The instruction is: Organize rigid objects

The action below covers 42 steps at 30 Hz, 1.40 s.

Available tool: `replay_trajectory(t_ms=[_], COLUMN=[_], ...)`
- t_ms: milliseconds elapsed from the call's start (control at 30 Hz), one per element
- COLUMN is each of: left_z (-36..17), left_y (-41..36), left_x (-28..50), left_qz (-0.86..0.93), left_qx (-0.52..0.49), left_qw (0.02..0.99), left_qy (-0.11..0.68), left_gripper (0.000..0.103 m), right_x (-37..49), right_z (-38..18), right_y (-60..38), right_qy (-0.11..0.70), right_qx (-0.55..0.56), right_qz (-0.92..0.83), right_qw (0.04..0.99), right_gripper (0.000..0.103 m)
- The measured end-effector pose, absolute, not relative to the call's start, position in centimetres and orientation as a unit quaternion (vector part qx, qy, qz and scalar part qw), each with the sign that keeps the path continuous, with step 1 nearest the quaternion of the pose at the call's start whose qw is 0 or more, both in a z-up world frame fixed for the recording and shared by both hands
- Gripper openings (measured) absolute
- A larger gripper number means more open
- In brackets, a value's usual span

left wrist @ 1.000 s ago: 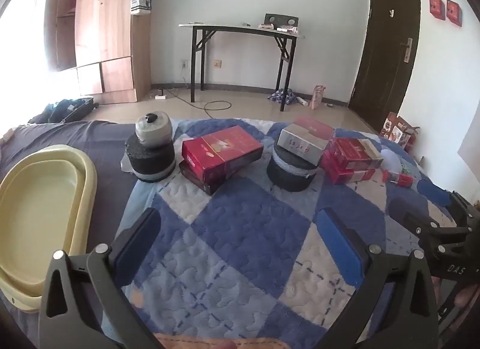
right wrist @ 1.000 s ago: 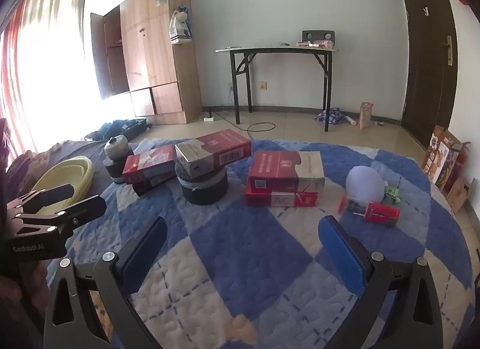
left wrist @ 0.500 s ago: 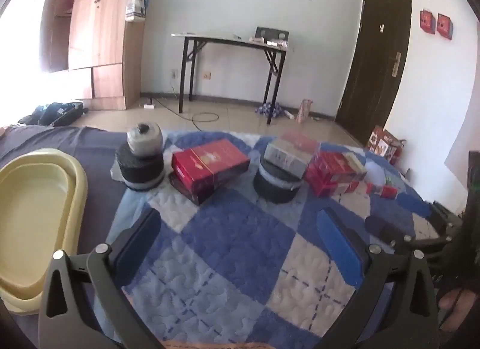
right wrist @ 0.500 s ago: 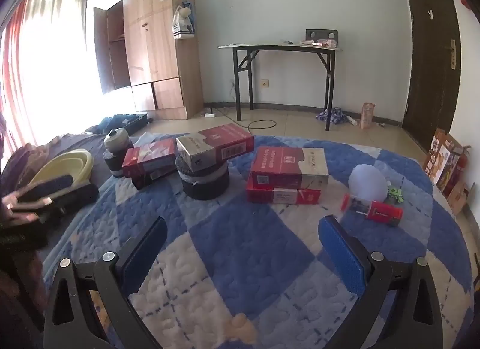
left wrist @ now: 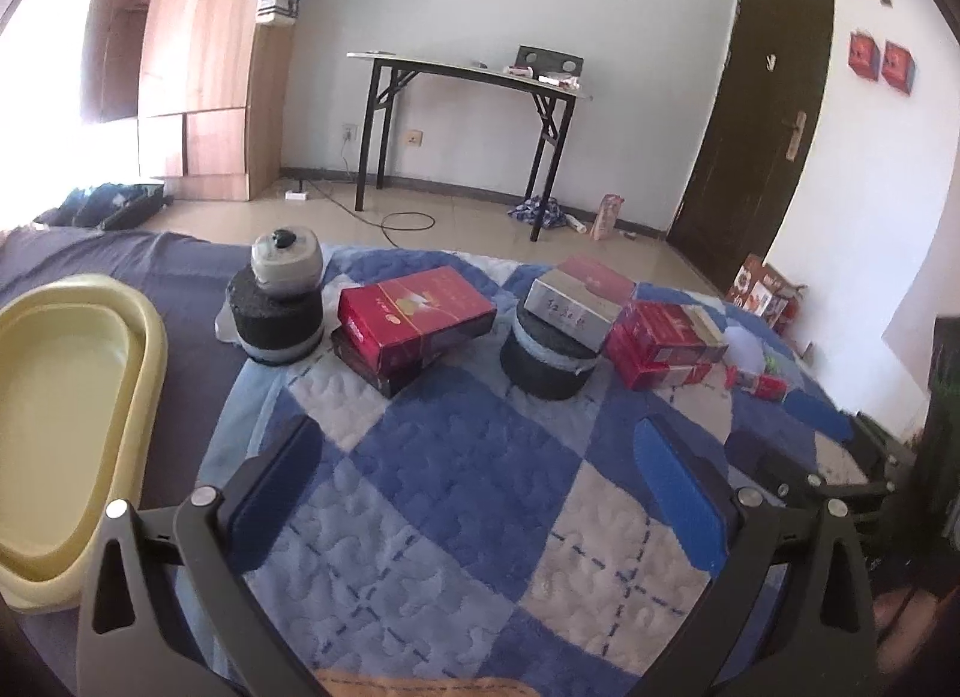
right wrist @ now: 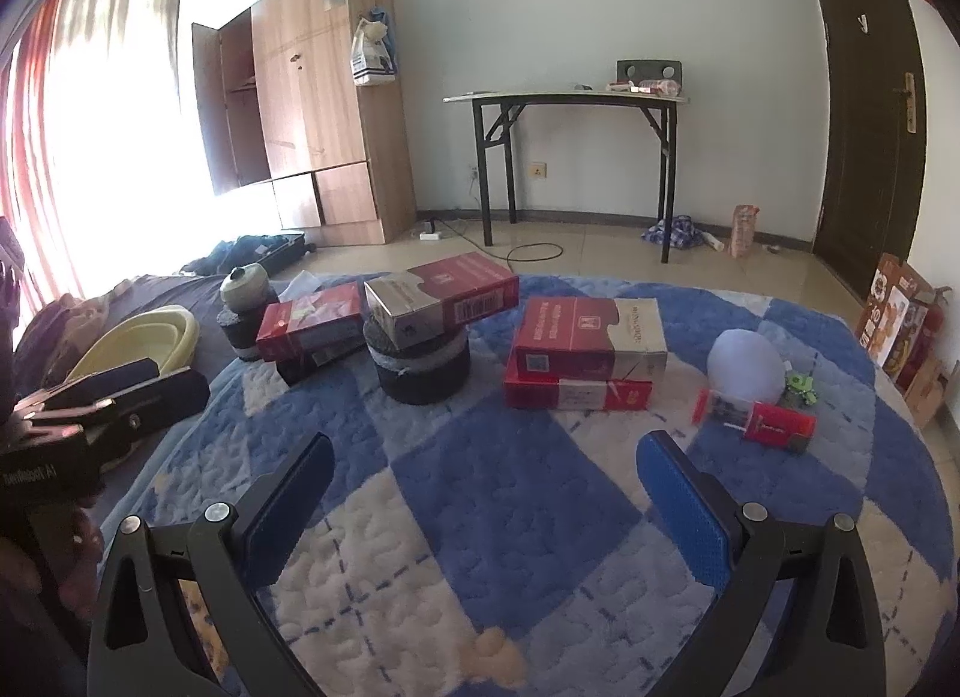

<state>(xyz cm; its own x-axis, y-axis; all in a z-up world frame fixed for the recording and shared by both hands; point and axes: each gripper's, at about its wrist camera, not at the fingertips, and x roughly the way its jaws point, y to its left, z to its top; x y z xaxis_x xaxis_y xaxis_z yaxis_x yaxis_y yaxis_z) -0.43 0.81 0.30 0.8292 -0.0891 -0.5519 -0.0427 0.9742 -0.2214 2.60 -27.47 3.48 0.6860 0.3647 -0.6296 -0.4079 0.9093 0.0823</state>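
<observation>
You pulled your left gripper [left wrist: 480, 481] back a bit | both grippers wide open, empty | right gripper [right wrist: 480, 493] waits | boxes [right wrist: 591, 349] untouched

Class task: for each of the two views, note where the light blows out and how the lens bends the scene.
Right wrist view: the window is blown out white, washing the curtain; the door bows near the edge. Left wrist view: glare whitens the left edge by the wardrobe, and dark lens corners frame the quilt.

Six boxes [right wrist: 591, 334], two black cylinders [right wrist: 420, 367], one basin [left wrist: 72, 391].
</observation>
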Motion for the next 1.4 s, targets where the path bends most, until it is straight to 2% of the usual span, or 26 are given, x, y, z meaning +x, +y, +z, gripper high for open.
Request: replay_trajectory(t_ms=[1400], left_z=[-0.1], left_y=[0.6], left_x=[-0.3], left_qz=[0.000], left_qx=[-0.108], left_qw=[0.950], left_qy=[0.294], left_gripper=[0.103], right_x=[3.0], right_z=[2.8], right_y=[-27.0], right_qy=[0.350], right_qx=[-0.033], right_qz=[0.219], right_qw=[0.910], right_gripper=[0.103])
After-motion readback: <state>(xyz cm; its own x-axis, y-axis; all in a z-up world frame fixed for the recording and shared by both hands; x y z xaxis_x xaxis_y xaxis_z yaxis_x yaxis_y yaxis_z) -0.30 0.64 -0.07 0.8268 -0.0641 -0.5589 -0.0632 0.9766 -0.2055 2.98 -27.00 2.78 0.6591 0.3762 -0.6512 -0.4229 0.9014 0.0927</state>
